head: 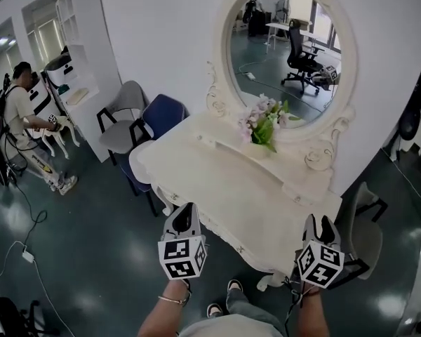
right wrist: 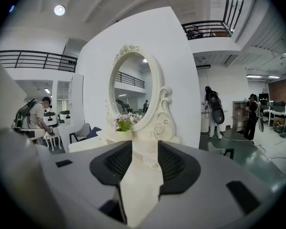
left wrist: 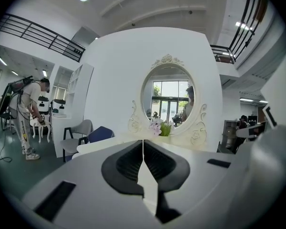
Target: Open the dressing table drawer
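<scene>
Hovering at the table's (head: 224, 188) near edge, both grippers pointed toward 12 o'clock, at the oval mirror (head: 288, 48). The left gripper (head: 185, 216) showed at 7 o'clock of the top's middle, by the near-left curve of the edge. Its own view had its jaws pressed together at the tips, nothing between them (left wrist: 143, 149). The right gripper (head: 320, 225) sat at 5 o'clock, by the near-right corner. Its jaws stood apart, with only the pale table top seen through the gap (right wrist: 144, 151). The two grippers were well apart, and the carved front edge ran bare between them.

The drawer would sit under that front edge, below the top's lip, but no view showed its face. The top itself lay bare up to the flowers (head: 265, 121), which stood at 12 o'clock against the mirror's base.

Two shoes (head: 224, 297) showed on the floor (head: 112, 258) just below the front edge, between the grippers. Dark floor lay open at 7 to 8 o'clock of the table, crossed by a cable (head: 35, 223) farther out at 9 o'clock. A blue chair (head: 160, 116) touched or nearly touched the table's left end at 10 o'clock, with a grey chair (head: 123, 121) just beside it. Another chair (head: 365, 234) stood close off the right end at 3 o'clock. A person (head: 24, 118) stood well apart at 9 o'clock
</scene>
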`<state>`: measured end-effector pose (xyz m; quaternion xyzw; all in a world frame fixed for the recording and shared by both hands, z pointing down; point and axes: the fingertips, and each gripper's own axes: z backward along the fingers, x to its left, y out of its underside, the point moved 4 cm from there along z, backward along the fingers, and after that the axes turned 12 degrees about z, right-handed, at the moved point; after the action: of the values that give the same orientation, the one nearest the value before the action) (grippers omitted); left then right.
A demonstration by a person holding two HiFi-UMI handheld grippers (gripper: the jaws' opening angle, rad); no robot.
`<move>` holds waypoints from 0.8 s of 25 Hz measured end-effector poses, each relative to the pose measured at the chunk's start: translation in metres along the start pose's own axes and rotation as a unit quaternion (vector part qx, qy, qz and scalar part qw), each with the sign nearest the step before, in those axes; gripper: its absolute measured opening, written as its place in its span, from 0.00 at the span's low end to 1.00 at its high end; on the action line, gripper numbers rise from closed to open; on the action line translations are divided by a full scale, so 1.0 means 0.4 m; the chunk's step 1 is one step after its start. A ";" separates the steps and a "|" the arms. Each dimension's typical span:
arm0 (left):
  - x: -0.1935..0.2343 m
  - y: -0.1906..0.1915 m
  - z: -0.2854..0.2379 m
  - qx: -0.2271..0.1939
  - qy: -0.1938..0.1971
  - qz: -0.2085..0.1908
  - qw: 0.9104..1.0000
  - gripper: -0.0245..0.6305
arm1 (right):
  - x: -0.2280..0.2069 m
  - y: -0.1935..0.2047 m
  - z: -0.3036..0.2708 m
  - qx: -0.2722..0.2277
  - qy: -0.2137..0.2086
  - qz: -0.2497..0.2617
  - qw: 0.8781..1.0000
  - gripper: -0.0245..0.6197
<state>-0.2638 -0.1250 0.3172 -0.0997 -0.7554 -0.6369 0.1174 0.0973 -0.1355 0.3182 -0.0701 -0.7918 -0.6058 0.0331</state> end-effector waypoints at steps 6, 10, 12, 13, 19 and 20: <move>-0.026 -0.018 -0.070 -0.006 0.010 -0.005 1.000 0.07 | -0.011 -0.023 -0.063 -0.006 0.001 0.006 1.000 0.31; -0.021 0.000 -0.104 0.004 0.007 -0.003 1.000 0.07 | -0.019 -0.019 -0.089 0.001 0.003 0.008 1.000 0.31; -0.018 0.006 -0.120 0.009 0.005 0.001 1.000 0.07 | -0.023 -0.019 -0.100 0.004 0.004 0.010 1.000 0.32; -0.017 0.008 -0.127 0.010 0.005 0.003 1.000 0.07 | -0.026 -0.018 -0.105 0.005 0.005 0.011 1.000 0.32; -0.020 0.018 -0.161 0.019 0.007 -0.004 1.000 0.07 | -0.034 -0.004 -0.139 0.016 0.008 0.007 1.000 0.32; -0.019 0.022 -0.166 0.023 0.006 -0.006 1.000 0.07 | -0.034 -0.002 -0.145 0.018 0.008 0.006 1.000 0.32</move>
<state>-0.2506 -0.1890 0.3337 -0.0886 -0.7695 -0.6209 0.1208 0.1086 -0.1926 0.3311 -0.0696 -0.8018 -0.5918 0.0442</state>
